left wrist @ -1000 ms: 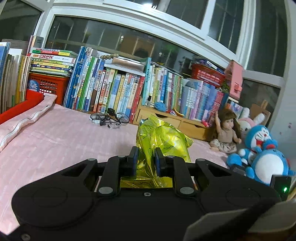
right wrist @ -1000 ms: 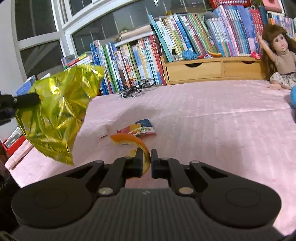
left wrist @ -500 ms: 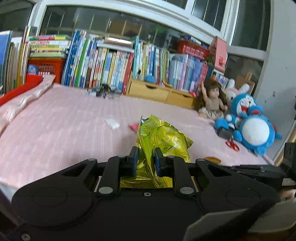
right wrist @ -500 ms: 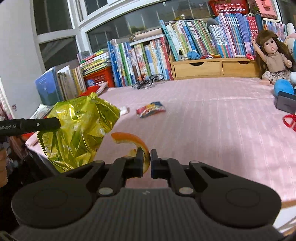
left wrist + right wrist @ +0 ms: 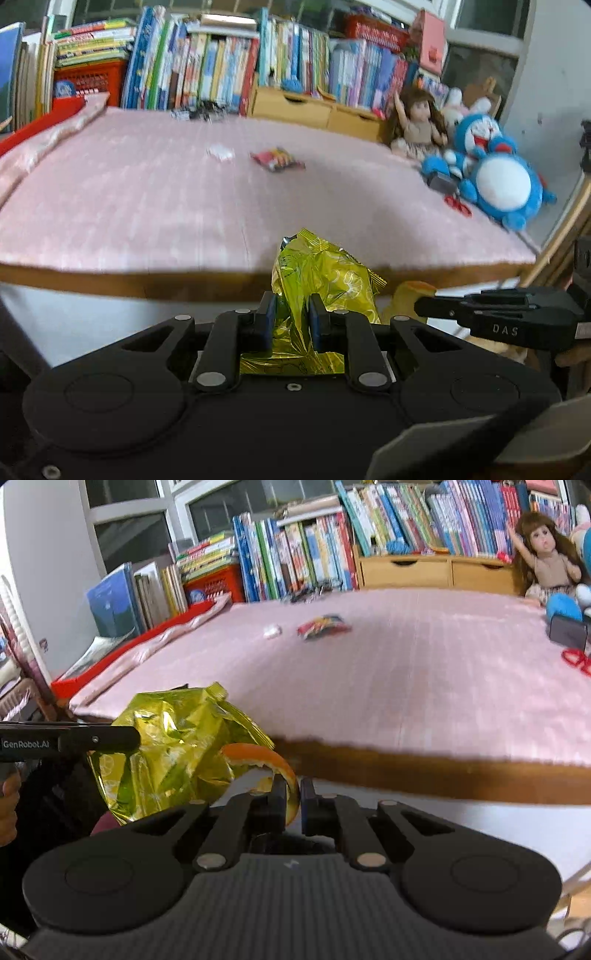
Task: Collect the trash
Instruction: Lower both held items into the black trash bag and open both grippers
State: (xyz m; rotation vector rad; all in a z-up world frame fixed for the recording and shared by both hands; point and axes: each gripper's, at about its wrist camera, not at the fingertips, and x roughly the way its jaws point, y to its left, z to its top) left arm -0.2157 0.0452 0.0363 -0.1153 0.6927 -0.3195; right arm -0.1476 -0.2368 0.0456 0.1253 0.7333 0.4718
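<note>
My left gripper [image 5: 289,312] is shut on a crumpled yellow foil bag [image 5: 325,280], held in the air below the table's front edge. The same yellow bag [image 5: 173,753] shows at lower left in the right wrist view. My right gripper [image 5: 293,797] is shut on a curled orange peel [image 5: 262,757], close beside the bag. That orange peel [image 5: 410,291] appears at the tip of the other gripper in the left wrist view. A colourful snack wrapper [image 5: 277,159] and a small white scrap [image 5: 220,151] lie on the pink tablecloth [image 5: 129,206].
Books [image 5: 207,70] and wooden drawers [image 5: 314,110] line the back of the table. A doll [image 5: 415,125], blue plush toys [image 5: 498,181], red scissors [image 5: 458,205] and a dark box [image 5: 439,182] sit at the right. A red tray [image 5: 122,650] lies at the left edge.
Both grippers have drawn back from above the table and dropped below its front edge, still holding the bag and the peel. The two have come closer together.
</note>
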